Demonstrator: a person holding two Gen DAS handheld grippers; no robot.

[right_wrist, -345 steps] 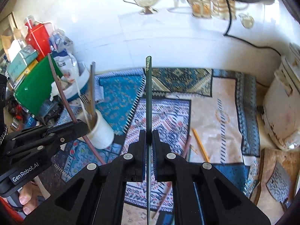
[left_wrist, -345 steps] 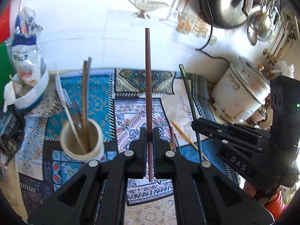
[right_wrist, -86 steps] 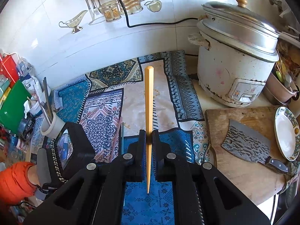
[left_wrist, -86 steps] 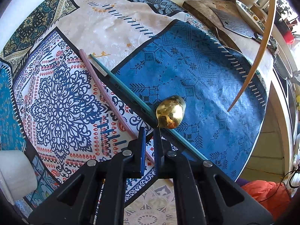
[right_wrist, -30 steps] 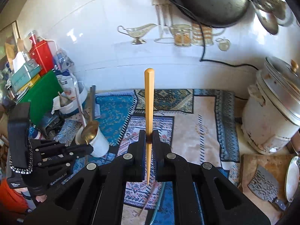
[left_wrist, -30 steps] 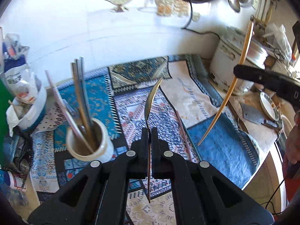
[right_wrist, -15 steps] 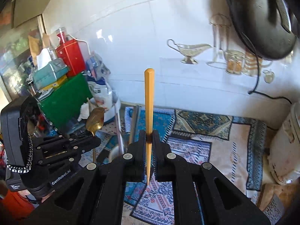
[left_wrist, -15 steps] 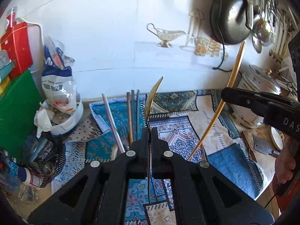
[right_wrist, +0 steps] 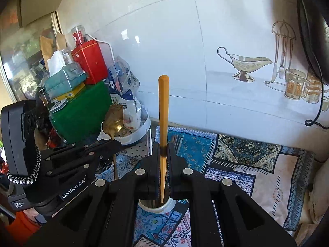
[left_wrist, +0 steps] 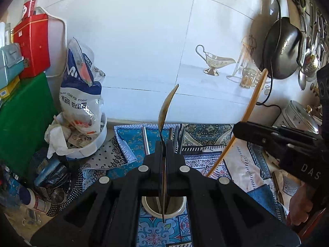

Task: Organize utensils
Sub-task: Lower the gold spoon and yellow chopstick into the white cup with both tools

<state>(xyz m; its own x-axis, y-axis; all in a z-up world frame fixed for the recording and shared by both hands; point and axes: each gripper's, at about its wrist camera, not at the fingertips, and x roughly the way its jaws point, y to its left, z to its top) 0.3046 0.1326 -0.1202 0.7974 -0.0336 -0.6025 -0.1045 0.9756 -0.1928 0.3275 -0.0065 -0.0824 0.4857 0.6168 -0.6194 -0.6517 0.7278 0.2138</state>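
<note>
1. Left wrist view: left gripper (left_wrist: 163, 144) pinching gold spoon (left_wrist: 165, 109), white holder cup (left_wrist: 164, 207) at 6 o'clock.
2. Right gripper (right_wrist: 163, 150) pinching yellow chopstick (right_wrist: 163, 111).
3. Lower handle-first, straight into cup, avoiding upright utensils (left_wrist: 145, 140).

Spoon (right_wrist: 113, 119): gold metal, glossy. Chopstick (right_wrist: 163, 111): matt yellow wood or bamboo. Utensil cup (left_wrist: 164, 211): smooth off-white ceramic look. Claws (left_wrist: 163, 150): matt black plastic. Counter cloth (right_wrist: 246, 154): patterned woven fabric. Wall tiles (left_wrist: 144, 51): glossy white. Pan (left_wrist: 281, 47): dark metal, shiny.
</note>
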